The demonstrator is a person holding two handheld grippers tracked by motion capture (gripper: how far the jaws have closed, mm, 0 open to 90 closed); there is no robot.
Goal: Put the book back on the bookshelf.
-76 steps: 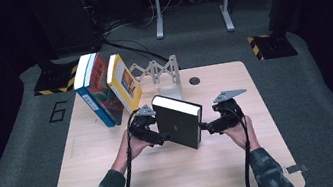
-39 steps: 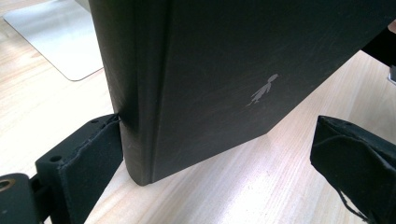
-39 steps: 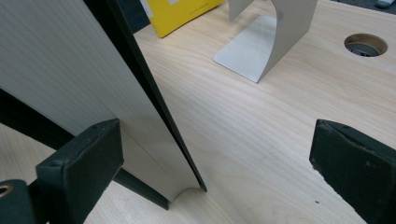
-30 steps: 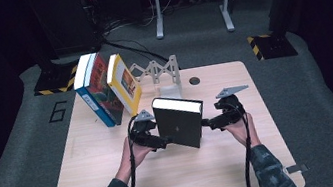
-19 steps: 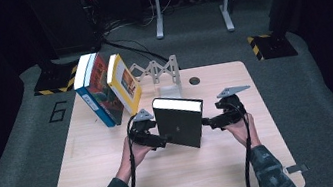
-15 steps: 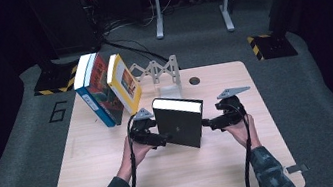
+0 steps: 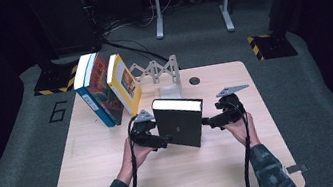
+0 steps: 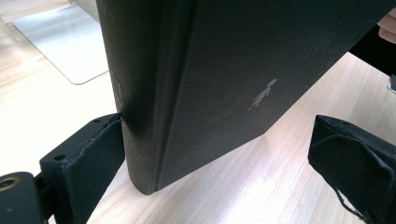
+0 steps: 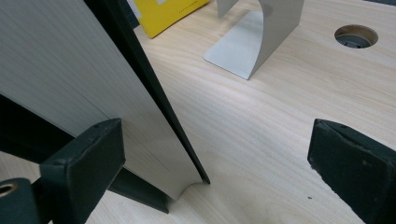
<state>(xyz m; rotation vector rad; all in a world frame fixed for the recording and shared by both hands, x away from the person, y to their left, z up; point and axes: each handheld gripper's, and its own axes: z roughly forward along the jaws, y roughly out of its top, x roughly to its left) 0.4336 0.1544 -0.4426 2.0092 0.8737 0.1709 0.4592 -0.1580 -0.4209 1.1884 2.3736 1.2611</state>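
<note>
One black book (image 7: pixel 180 128) stood upright at the middle of the worktop (image 7: pixel 92 181), between two tools.
Left tool (image 7: pixel 154 139) had its jaws spread wide across the spine corner, one pad touching it; right tool (image 7: pixel 211 122) was likewise spread beside the page edge. Behind stood a grey metal bookend (image 7: pixel 170 89); a yellow book (image 7: pixel 125 83) and a blue book (image 7: pixel 90 89) leaned together farther left.

We note black book (image 8: pixel 224 79) cut off by top edge in left tongs view; cover emblem too small to identify. Yellow book (image 9: pixel 168 14) cropped at top of right tongs view. Titles on leaning books (image 7: pixel 102 86) illegible.
</note>
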